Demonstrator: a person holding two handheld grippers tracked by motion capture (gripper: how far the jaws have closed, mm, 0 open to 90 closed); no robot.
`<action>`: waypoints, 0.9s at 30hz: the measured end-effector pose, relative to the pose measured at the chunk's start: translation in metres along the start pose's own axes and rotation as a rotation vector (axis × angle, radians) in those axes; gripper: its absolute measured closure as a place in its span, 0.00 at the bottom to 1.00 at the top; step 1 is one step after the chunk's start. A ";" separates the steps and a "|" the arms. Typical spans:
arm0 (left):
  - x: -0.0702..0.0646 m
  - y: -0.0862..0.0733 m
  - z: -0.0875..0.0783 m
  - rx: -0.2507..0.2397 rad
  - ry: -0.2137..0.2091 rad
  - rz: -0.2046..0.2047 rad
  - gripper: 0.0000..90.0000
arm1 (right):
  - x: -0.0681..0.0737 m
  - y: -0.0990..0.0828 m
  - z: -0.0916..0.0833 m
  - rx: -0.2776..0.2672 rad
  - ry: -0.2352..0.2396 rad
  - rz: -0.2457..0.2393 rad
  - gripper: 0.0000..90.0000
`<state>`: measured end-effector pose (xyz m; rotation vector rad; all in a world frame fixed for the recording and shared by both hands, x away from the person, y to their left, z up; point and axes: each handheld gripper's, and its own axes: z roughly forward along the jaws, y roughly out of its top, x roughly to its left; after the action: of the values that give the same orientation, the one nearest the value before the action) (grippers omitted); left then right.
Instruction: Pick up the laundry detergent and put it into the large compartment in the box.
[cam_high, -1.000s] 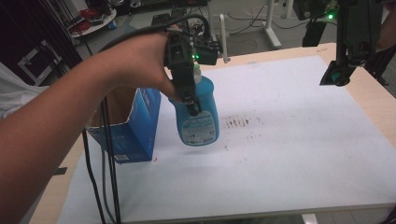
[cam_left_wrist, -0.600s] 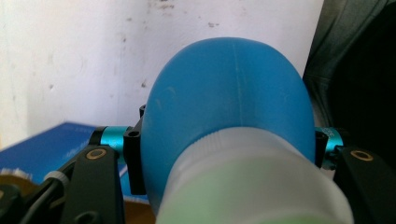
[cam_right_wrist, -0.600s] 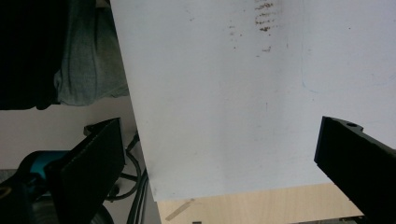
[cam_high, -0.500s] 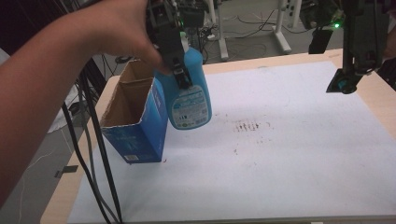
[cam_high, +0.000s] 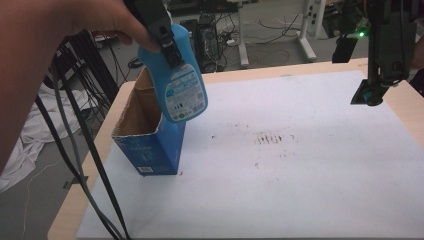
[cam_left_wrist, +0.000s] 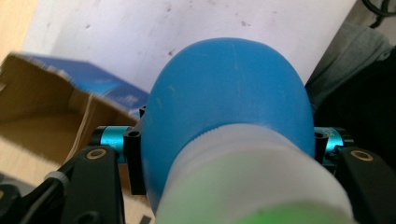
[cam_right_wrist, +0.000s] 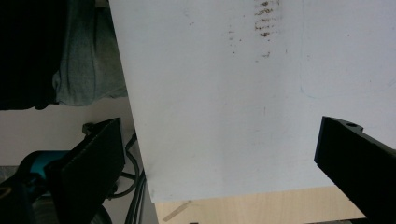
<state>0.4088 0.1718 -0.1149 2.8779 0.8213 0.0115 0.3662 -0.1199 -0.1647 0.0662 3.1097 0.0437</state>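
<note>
A blue bottle (cam_high: 179, 80) with a white label hangs in the air, held up high by my left gripper (cam_high: 167, 42), which is shut on its upper part. It hovers over the right rim of an open blue cardboard box (cam_high: 147, 135) at the table's left side. In the left gripper view the blue bottle (cam_left_wrist: 229, 107) bulges between the two jaws, with the box (cam_left_wrist: 51, 107) open below to the left. My right gripper (cam_high: 372, 95) hangs above the table's far right edge, open with nothing between its jaws, which stand wide apart in the right gripper view.
A white sheet (cam_high: 280, 165) covers the wooden table (cam_high: 95, 165) and carries a dark smudge (cam_high: 270, 137) near its middle. Black cables (cam_high: 85, 150) trail down on the left. Desk legs and cords crowd the floor behind.
My left gripper has lifted the blue bottle up and leftward, from beside the box to above its rim. The right gripper has shifted only slightly.
</note>
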 end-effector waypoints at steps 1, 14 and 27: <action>0.003 -0.002 -0.002 0.001 0.005 -0.016 0.43 | 0.000 0.001 0.000 0.000 0.000 0.002 0.01; 0.049 -0.043 -0.014 0.013 0.048 -0.250 0.43 | -0.006 0.010 0.004 0.006 0.010 -0.007 0.01; 0.066 -0.054 0.007 0.035 0.044 -0.286 0.43 | -0.010 0.012 0.006 0.006 0.010 -0.007 0.01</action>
<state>0.4373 0.2510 -0.1321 2.7715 1.2449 0.0283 0.3767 -0.1077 -0.1699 0.0553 3.1199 0.0340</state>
